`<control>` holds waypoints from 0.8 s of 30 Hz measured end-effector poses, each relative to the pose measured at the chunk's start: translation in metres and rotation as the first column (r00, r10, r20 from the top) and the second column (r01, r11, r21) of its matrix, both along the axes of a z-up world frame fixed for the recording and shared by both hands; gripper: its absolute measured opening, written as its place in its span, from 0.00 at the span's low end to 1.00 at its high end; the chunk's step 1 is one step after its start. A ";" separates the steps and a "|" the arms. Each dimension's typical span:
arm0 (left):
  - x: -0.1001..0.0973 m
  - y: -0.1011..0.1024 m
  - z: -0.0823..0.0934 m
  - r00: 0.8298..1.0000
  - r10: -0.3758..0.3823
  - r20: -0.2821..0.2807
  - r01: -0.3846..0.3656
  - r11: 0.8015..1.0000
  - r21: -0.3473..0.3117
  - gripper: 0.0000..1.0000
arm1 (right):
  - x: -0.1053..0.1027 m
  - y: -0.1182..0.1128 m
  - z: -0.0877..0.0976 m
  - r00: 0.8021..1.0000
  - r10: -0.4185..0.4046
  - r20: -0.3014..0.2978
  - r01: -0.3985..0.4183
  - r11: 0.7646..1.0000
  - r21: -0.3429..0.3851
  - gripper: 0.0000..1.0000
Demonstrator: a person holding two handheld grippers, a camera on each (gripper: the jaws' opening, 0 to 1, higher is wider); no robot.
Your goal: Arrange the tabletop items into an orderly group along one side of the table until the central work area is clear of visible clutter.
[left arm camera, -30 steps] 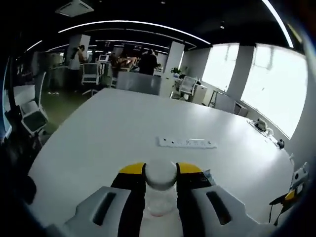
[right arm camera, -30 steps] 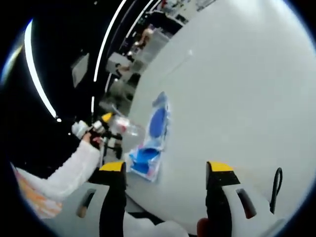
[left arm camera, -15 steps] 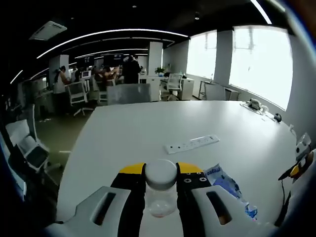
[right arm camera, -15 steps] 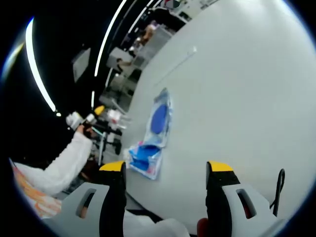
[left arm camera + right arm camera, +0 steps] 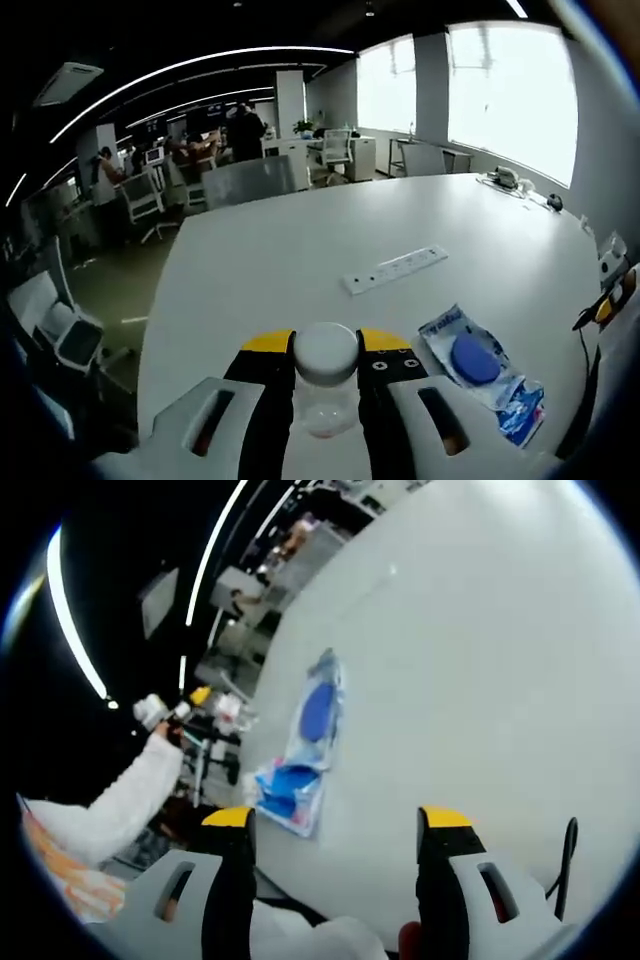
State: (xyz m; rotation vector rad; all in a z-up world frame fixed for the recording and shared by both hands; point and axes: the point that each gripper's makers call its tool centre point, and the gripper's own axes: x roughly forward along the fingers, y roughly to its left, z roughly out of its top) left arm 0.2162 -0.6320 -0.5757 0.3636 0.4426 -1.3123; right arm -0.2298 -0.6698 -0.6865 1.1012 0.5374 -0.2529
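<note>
In the left gripper view my left gripper (image 5: 325,352) is shut on a clear plastic bottle with a white cap (image 5: 325,375), held above the white table (image 5: 260,270). A blue-and-white plastic packet (image 5: 480,370) lies on the table to its right, and a white power strip (image 5: 396,270) lies farther off. In the right gripper view my right gripper (image 5: 335,825) stands open over the table (image 5: 480,680) with nothing between its jaws. The same packet (image 5: 300,750) lies ahead of it to the left. The left gripper with the bottle (image 5: 215,715) shows at far left, held by a white-sleeved arm (image 5: 120,800).
A black cable (image 5: 565,855) runs along the table at the right gripper's right side and shows at the right edge (image 5: 590,315) of the left gripper view. Office chairs (image 5: 245,180), desks and people stand beyond the table's far end. Small items (image 5: 510,180) lie at the far right edge.
The left gripper's view has swung, bringing the packet and power strip further into sight; the bottle stays clamped. The right gripper's view barely shifts and its jaws stay open.
</note>
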 end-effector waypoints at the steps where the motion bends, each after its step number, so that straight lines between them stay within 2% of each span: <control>1: -0.001 -0.002 -0.003 1.000 0.001 -0.007 -0.001 1.000 -0.003 0.21 | 0.000 0.000 -0.001 1.000 0.002 -0.004 -0.002 1.000 0.001 0.64; 8: -0.003 -0.013 -0.020 1.000 -0.012 -0.019 0.012 1.000 0.011 0.21 | -0.002 0.000 -0.003 1.000 0.007 -0.026 -0.007 1.000 0.004 0.63; 10: -0.010 -0.014 -0.021 1.000 -0.012 -0.023 0.013 1.000 0.018 0.21 | -0.002 -0.001 -0.003 1.000 0.006 -0.029 -0.006 1.000 0.005 0.63; 20: -0.005 -0.014 -0.040 0.998 -0.045 -0.033 0.047 0.996 0.069 0.21 | -0.001 0.001 -0.007 0.999 0.015 -0.048 -0.014 1.000 0.011 0.63; 24: -0.003 -0.017 -0.042 0.998 -0.047 -0.033 0.049 0.997 0.057 0.21 | -0.002 0.002 -0.009 0.998 0.017 -0.053 -0.017 1.000 0.015 0.63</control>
